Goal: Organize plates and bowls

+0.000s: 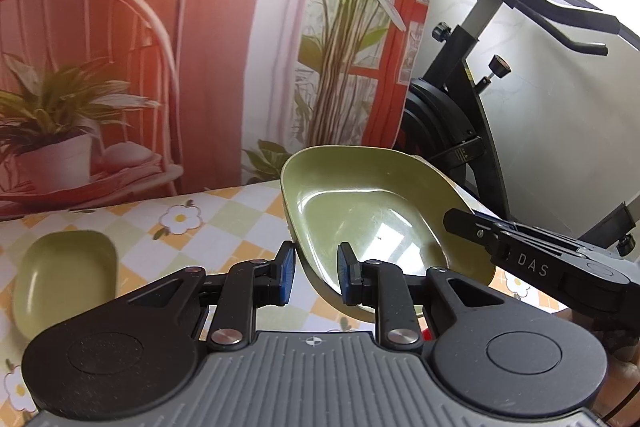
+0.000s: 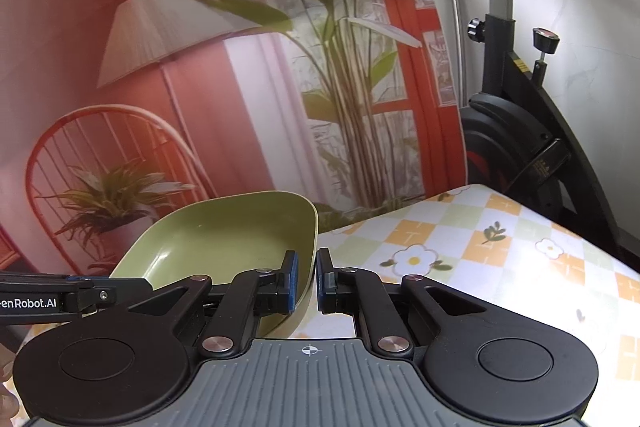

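Green plastic fills the middle of both views: a rounded, square-ish bowl (image 1: 360,215) is held in the air between two handheld claws, tilted so its glossy inside faces the cameras.

Right claw (image 2: 307,277): its blue-padded fingers (image 2: 292,281) stand nearly together, pinching the bowl's right rim, with one pad inside the wall and the other outside it. From this claw the bowl spreads away to the left and forward.

Left claw (image 1: 316,273): its fingers (image 1: 287,273) straddle the bowl's near lower edge with a gap between them. The right pad lies against the inside of the bowl, while the left pad sits just outside the rim. Whether this claw presses on the bowl cannot be told. From here the bowl rises ahead and to the right, where the right claw's black arm reaches in to its far rim.

Below and to the left of the left claw, a second green bowl (image 1: 64,275) rests flat on the table (image 2: 500,247), well apart from the lifted one. The table wears a checked yellow, pale green and white cloth with daisy prints.

Beyond the table hangs a printed backdrop (image 2: 200,87) of a lamp, chair and potted plants. To its right stands a black exercise bike (image 2: 520,131) against a white wall.
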Demonstrator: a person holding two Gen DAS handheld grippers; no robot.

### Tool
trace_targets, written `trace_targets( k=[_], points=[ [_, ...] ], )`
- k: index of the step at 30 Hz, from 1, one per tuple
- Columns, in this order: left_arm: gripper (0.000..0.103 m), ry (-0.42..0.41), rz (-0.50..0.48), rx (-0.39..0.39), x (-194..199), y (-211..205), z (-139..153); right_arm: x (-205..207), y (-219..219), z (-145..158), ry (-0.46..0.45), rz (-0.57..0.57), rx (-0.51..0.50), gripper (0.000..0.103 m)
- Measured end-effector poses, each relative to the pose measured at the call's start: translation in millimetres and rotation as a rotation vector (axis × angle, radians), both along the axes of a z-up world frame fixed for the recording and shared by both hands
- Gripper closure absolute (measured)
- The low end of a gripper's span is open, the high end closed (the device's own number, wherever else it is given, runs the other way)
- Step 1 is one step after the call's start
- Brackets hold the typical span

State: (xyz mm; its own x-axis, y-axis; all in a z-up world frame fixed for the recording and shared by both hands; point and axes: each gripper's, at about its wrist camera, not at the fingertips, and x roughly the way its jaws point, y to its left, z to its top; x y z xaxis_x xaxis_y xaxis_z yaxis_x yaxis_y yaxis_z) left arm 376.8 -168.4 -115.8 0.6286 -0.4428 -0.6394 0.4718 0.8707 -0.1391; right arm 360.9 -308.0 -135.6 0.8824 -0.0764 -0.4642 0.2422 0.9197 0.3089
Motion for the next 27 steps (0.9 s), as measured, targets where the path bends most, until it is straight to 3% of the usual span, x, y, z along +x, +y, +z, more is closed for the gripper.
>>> trace_targets(
  k=[14,27],
  points=[
    [0.079,-0.005,0.014,0.008,-35,56,6,-15,61,11,0.033,0.045,-0.002,0.095],
    [0.079,0.033,0.005,-0.011,-59,94,-12,-41,100,-9,0.095,0.104,-0.027,0.094]
  ],
)
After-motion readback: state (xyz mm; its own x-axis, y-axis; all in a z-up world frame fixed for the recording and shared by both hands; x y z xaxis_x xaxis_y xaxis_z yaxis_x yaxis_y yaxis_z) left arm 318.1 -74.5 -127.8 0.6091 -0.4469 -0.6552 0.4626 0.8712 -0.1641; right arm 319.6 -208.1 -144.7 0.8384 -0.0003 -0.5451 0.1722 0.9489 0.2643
